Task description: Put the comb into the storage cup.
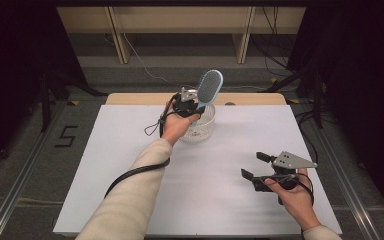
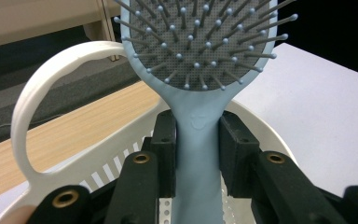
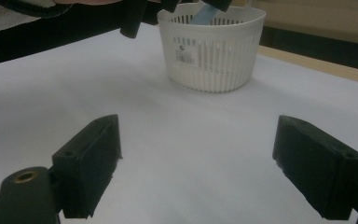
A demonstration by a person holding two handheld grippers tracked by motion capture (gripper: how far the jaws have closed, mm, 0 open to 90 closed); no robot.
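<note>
Near the far edge of the table (image 1: pixel 130 150), about midway along it, stands a round white plastic basket (image 3: pixel 213 56) with slotted walls, a barcode label on its side and a thin looped handle (image 2: pixel 28 107) rising from its rim. Over it the left hand-held gripper (image 2: pixel 196 140) has its two black jaws pressed against the smooth neck of a pale blue hairbrush (image 2: pixel 200 70), whose handle reaches down into the basket while its oval head tilts up and away toward the far edge. The head carries a grey perforated pad set with thin pins tipped in small balls. The basket's rim and looped handle crowd close around the jaws; a black cable (image 1: pixel 135 172) trails from this gripper along the sleeve. The table is covered by a plain white matte sheet, with a strip of light wood showing at the far edge. The right hand-held gripper (image 1: pixel 254 166) sits well apart near the near right corner, its blocky black jaws spread wide with nothing between them, a grey three-cornered plate on top.
</note>
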